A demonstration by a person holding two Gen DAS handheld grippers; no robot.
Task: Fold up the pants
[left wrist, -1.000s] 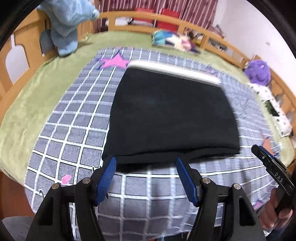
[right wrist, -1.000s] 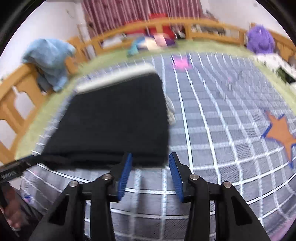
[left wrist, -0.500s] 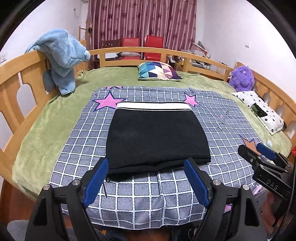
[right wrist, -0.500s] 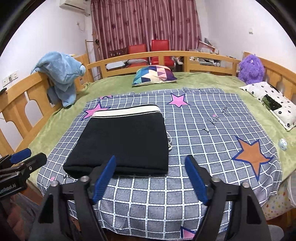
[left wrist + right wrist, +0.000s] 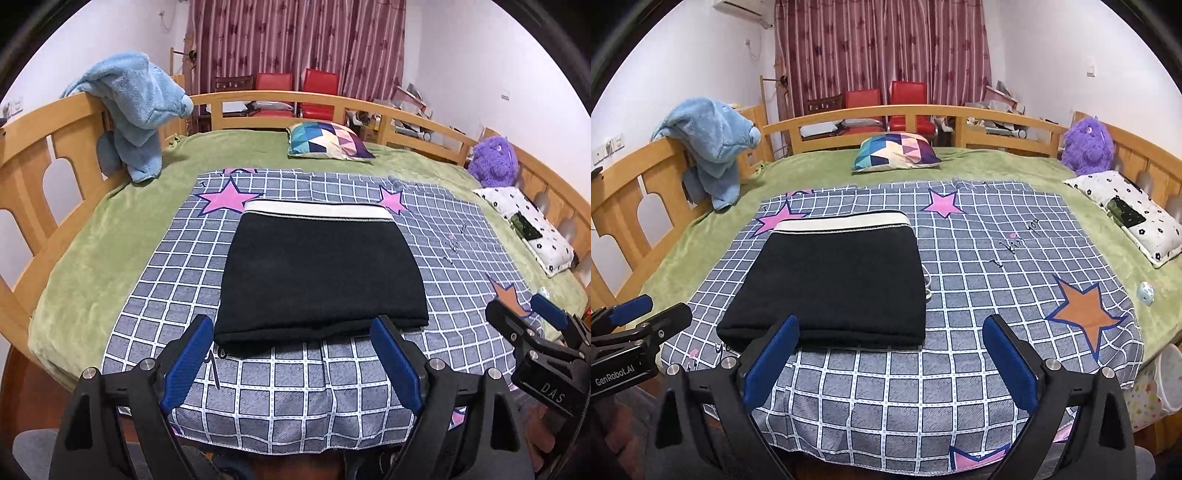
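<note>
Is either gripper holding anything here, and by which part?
Nothing is held. The left gripper and right gripper are both opening, empty, short of the folded black pants with a white waistband.

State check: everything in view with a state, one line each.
pants: folded into a flat rectangle, pale waistband at the far edge, lying free
left gripper: jaws opening, nothing between them
right gripper: jaws opening, nothing between them
checked blanket: spread flat on the bed
</note>
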